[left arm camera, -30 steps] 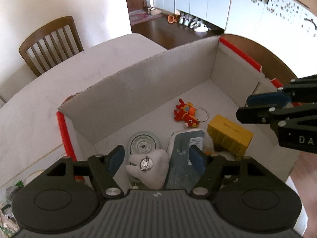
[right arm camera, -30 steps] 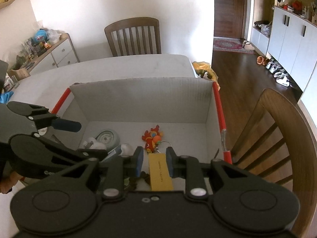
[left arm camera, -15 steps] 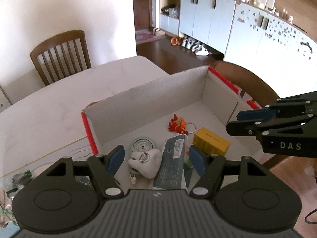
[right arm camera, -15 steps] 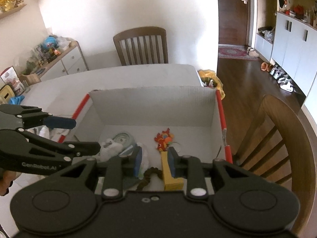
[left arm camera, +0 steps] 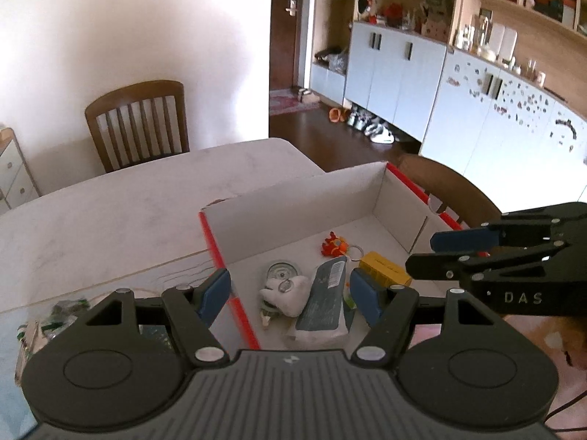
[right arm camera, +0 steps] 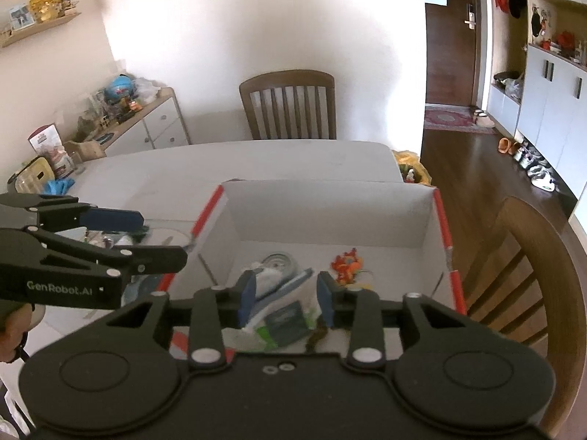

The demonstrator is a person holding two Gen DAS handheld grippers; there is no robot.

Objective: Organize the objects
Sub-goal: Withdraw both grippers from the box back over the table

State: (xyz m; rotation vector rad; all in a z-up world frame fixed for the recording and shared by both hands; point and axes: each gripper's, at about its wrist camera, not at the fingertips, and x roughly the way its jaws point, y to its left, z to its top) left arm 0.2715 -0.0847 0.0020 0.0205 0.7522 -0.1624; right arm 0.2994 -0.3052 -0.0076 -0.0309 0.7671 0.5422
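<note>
A white cardboard box (left arm camera: pixel 304 198) with red edges stands on the table. On its floor lie a red toy keychain (left arm camera: pixel 334 245), a yellow carton (left arm camera: pixel 383 269), a dark teal pack (left arm camera: pixel 326 300), a white tooth plush (left arm camera: pixel 284 291) and a round disc (left arm camera: pixel 282 269). My left gripper (left arm camera: pixel 290 293) hovers open above the box's near left edge, nothing between its fingers. My right gripper (right arm camera: pixel 286 295) hangs over the near part of the box (right arm camera: pixel 330 201), its jaws opening and gripping nothing. The red toy (right arm camera: pixel 346 264) and the disc (right arm camera: pixel 277 260) show beyond it.
A wooden chair (right arm camera: pixel 532 275) stands close to the box's right side, another (left arm camera: pixel 139 121) at the table's far end. Loose packets and bags (left arm camera: pixel 55 315) lie on the table left of the box. A cluttered sideboard (right arm camera: pixel 146 124) lines the left wall.
Both grippers have risen and drawn back from the box, which now looks smaller and lower. The right gripper's jaws have spread wider. The objects in the box have not moved.
</note>
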